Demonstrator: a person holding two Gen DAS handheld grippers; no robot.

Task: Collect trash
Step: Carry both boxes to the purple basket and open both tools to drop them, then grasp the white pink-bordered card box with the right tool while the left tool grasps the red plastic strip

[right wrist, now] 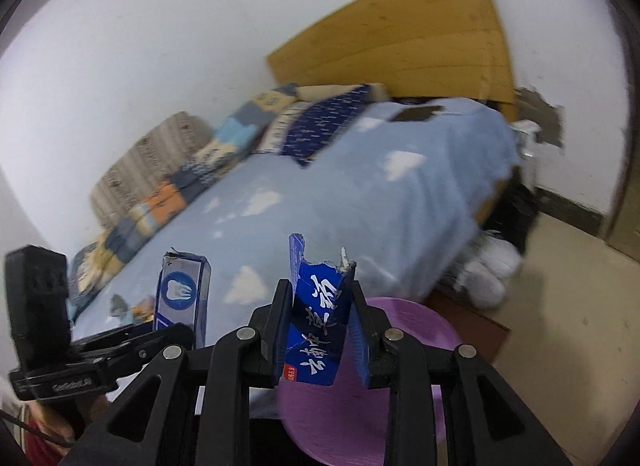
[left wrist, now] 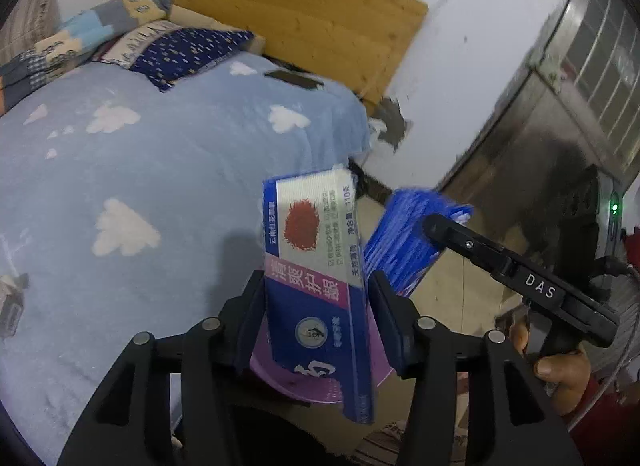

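Note:
My left gripper (left wrist: 318,298) is shut on a blue and white toothpaste box (left wrist: 316,266) and holds it upright over a purple bin (left wrist: 276,378) beside the bed. My right gripper (right wrist: 320,302) is shut on a torn blue carton (right wrist: 320,314), also above the purple bin (right wrist: 400,346). The right gripper with its blue carton (left wrist: 408,234) shows at the right of the left wrist view. The left gripper's box (right wrist: 182,298) shows at the left of the right wrist view.
A bed with a light blue cloud blanket (left wrist: 140,185) fills the left. Pillows (left wrist: 180,49), a folded quilt and a dark phone (left wrist: 294,79) lie near the wooden headboard (left wrist: 300,21). A metal door (left wrist: 560,105) stands at right. White slippers (right wrist: 484,274) lie on the tiled floor.

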